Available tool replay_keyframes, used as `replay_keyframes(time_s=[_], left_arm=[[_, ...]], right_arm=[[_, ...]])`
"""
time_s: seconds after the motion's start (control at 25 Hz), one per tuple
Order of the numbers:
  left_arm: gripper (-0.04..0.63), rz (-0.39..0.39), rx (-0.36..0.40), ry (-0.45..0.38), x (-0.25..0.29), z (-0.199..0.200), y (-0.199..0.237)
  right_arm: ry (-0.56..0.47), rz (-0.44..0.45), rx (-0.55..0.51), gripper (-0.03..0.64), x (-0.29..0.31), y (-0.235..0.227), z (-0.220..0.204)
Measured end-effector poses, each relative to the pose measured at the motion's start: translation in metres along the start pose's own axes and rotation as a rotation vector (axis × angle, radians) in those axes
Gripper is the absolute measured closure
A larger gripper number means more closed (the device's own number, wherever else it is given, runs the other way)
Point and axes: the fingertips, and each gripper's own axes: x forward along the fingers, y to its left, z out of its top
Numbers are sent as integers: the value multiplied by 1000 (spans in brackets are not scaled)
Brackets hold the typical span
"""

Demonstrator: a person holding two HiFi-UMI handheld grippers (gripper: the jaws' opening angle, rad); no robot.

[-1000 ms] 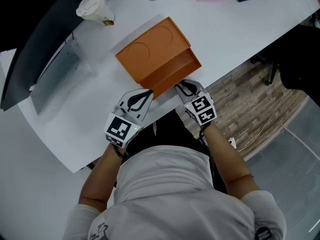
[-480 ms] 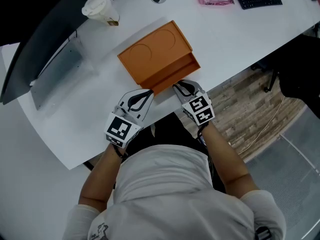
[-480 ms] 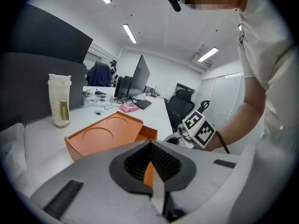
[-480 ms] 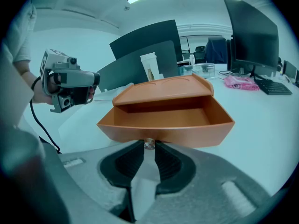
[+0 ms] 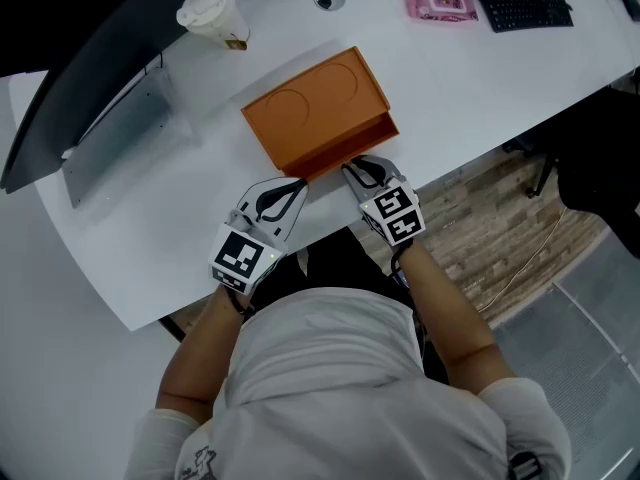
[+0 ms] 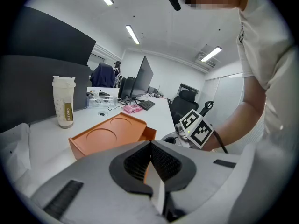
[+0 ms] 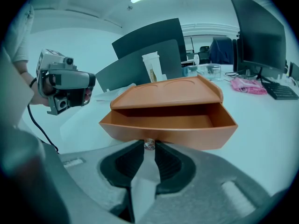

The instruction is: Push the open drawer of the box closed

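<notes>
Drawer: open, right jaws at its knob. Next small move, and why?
Probably ease the right gripper straight forward, toward the box. The drawer stands well out, its knob is pinched at the tips of the jaws, and its front faces the gripper squarely, so a straight push should slide it in.

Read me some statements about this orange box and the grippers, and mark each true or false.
1. The drawer of the orange box is fully shut. False: it stands open.
2. The drawer's knob sits between the right gripper's jaw tips. True.
3. The lidded cup stands on top of the box. False: it stands on the table, beyond the box.
4. The left gripper holds nothing, jaws together. True.
</notes>
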Motion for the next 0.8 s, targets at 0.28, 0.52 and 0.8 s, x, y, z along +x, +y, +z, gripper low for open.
replay_keyframes(time_s=[0.28,0.52,0.8], left_arm=[[597,24,-7,-14,1,4,3],[597,42,-1,-10,1,3,5],[597,61,-13,-12,1,5,6]], right_arm=[[-1,19,-24,543,9,-5,12],[-7,31,-35,543,16,-7,20],[-8,44,-38,543,23,-8,31]])
